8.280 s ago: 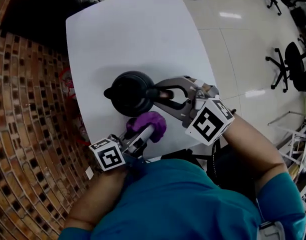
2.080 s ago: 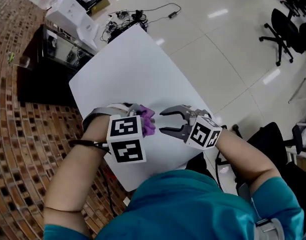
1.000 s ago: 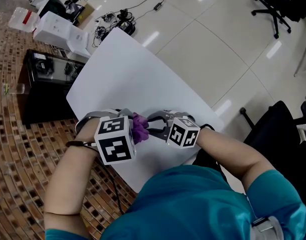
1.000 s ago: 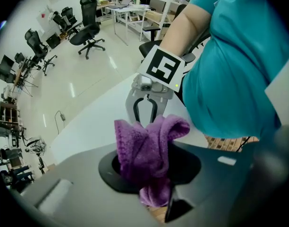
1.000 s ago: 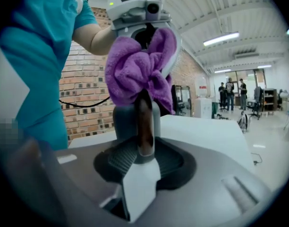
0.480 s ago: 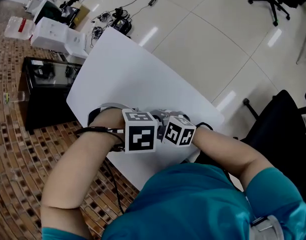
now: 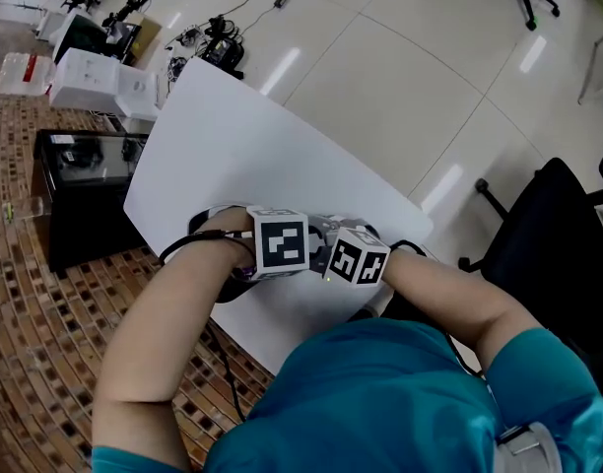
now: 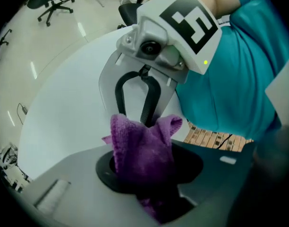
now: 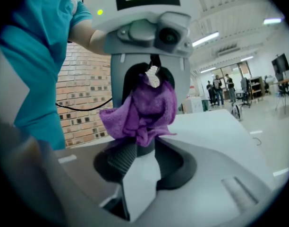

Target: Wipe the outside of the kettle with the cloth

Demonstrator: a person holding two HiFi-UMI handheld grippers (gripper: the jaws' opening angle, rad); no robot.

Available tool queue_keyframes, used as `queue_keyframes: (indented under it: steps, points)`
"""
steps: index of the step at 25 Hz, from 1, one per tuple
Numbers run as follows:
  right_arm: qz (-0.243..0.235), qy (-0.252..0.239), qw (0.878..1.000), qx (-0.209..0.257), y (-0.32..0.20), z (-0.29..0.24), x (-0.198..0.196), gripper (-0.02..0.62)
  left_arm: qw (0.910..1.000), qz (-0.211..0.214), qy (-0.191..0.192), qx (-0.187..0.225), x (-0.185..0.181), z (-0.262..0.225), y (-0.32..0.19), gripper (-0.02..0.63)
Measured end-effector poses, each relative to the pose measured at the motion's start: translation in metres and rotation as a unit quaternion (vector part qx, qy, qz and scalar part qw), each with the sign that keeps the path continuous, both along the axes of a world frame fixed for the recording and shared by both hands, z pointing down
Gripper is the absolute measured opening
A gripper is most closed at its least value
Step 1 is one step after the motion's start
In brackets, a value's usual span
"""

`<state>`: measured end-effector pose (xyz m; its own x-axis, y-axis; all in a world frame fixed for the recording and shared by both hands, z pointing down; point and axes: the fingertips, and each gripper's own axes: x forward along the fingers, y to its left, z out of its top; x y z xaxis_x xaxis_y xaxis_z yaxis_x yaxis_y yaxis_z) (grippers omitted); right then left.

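The purple cloth (image 8: 142,148) is bunched in my left gripper (image 8: 147,183), which is shut on it. My right gripper (image 9: 140,144) faces the left gripper (image 9: 153,77) nose to nose. Its jaws have just been opening a little, and the cloth's (image 9: 144,110) lower end hangs between its fingertips. A white gap shows between its fingers (image 9: 122,159), so it stands open. In the head view both marker cubes, left (image 7: 280,244) and right (image 7: 358,257), sit side by side over the near edge of the white table (image 7: 242,136) and hide the cloth. No kettle is in view.
A black cabinet (image 7: 80,180) and white boxes (image 7: 100,77) stand left of the table on the brick floor (image 7: 45,333). Cables (image 7: 218,37) lie beyond the far end. A black office chair (image 7: 558,225) is at the right. People (image 9: 220,86) stand far off.
My left gripper has tipped down and moved in against the right one. The cloth, visible between the two a second ago, is now hidden under the cubes.
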<state>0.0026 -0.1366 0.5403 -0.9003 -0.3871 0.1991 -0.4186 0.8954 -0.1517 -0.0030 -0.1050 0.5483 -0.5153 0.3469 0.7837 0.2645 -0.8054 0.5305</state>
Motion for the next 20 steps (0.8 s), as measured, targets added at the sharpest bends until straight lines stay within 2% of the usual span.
queue_keyframes:
  steps: [2, 3, 4, 5, 6, 8, 10, 14, 16, 17, 20]
  points:
    - [0.004, 0.008, 1.000, -0.001, 0.005, 0.003, 0.010, 0.120, 0.9991, -0.030, 0.023, 0.017, 0.009, 0.001, -0.005, 0.161]
    - [0.005, 0.012, 1.000, 0.000, 0.008, 0.004, 0.015, 0.120, 0.9965, -0.060, 0.053, 0.025, 0.018, -0.004, -0.009, 0.162]
    - [0.006, 0.014, 1.000, 0.001, 0.011, 0.002, 0.020, 0.120, 0.9898, -0.099, 0.098, 0.032, 0.031, -0.015, -0.015, 0.161]
    - [0.006, 0.014, 1.000, 0.004, 0.013, -0.003, 0.026, 0.123, 0.9774, -0.142, 0.151, 0.042, 0.043, -0.033, -0.023, 0.162]
    - [0.007, 0.013, 1.000, 0.009, 0.013, -0.011, 0.030, 0.129, 0.9596, -0.183, 0.207, 0.055, 0.053, -0.055, -0.034, 0.161]
    - [0.007, 0.007, 1.000, 0.026, 0.011, -0.038, 0.034, 0.159, 0.9155, -0.244, 0.308, 0.086, 0.058, -0.104, -0.055, 0.161]
    - [-0.006, 0.008, 0.998, 0.058, 0.005, -0.077, 0.028, 0.190, 0.8723, -0.287, 0.374, 0.128, 0.040, -0.146, -0.069, 0.161]
    - [-0.073, 0.051, 0.988, 0.126, -0.003, -0.140, -0.015, 0.230, 0.7942, -0.371, 0.427, 0.222, -0.036, -0.182, -0.077, 0.161]
    - [-0.095, 0.079, 0.982, 0.143, -0.005, -0.149, -0.040, 0.230, 0.7545, -0.420, 0.442, 0.242, -0.072, -0.181, -0.071, 0.161]
    - [-0.101, 0.093, 0.980, 0.145, -0.006, -0.149, -0.052, 0.230, 0.7395, -0.440, 0.447, 0.243, -0.088, -0.175, -0.066, 0.161]
    - [-0.119, 0.139, 0.973, 0.140, -0.006, -0.141, -0.082, 0.230, 0.7092, -0.479, 0.459, 0.239, -0.123, -0.143, -0.051, 0.161]
